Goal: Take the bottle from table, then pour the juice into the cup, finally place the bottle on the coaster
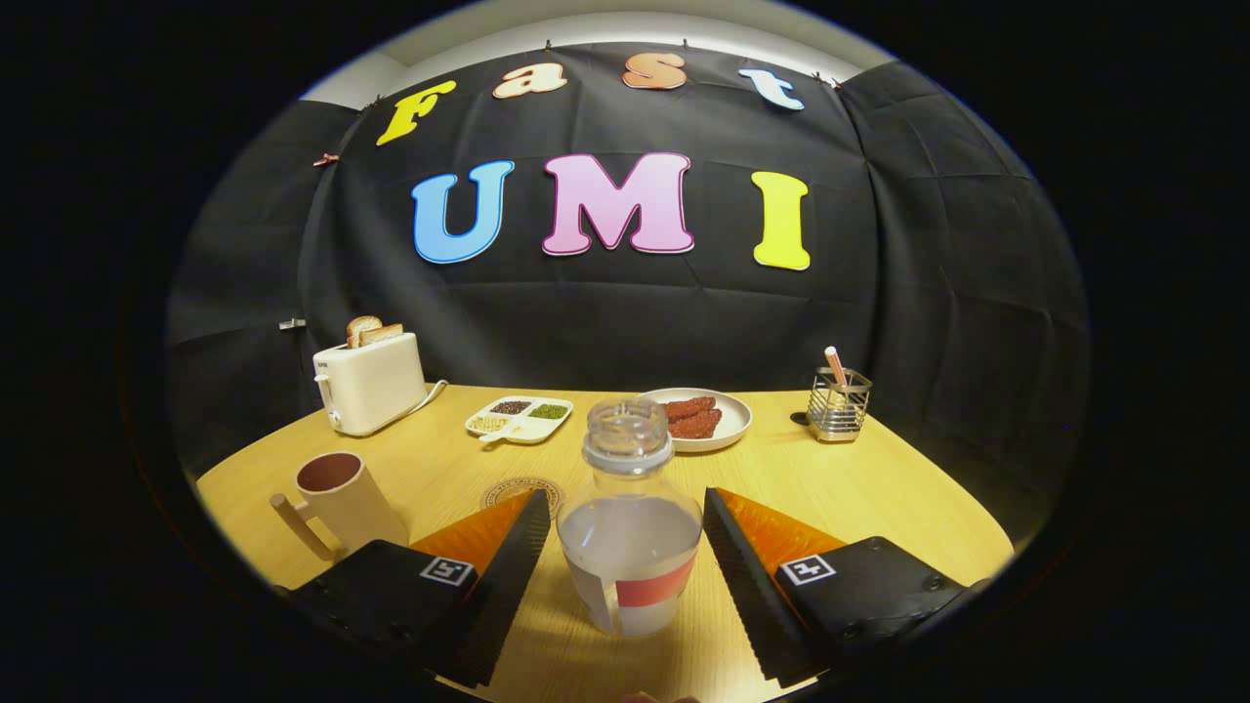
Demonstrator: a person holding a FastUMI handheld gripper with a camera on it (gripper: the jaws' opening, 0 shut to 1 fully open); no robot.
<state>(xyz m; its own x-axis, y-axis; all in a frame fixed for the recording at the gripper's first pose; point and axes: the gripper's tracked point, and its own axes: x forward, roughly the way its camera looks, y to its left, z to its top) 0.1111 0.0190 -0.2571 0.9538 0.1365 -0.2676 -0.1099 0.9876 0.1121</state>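
The bottle stands upright on the wooden table, between the two fingers of the gripper, which are spread wide: the ribbed left pad sits at the bottle's 9 o'clock and the right pad at its 3 o'clock, each with a sliver of table showing between pad and glass, so neither presses on it. The bottle is clear, round-bodied, with a narrow threaded neck and an open mouth without a cap; a pale, cloudy liquid fills it to about the shoulder. A label wraps its lower body, white with a red band; no writing on it can be read. Each finger block carries a small square black-and-white marker. From the bottle, at 11 o'clock, a round coaster with a dark patterned ring lies partly hidden behind the left finger. At 9 o'clock, beyond that finger, stands a tan cup with a wooden handle and a dark inside. Farther back at 10 o'clock is a cream toaster with toast sticking up; its small logo is too tiny to read. At 11 o'clock lies a divided dish of grains, at 1 o'clock a plate of reddish pieces, and at 2 o'clock a wire holder with a stick in it.
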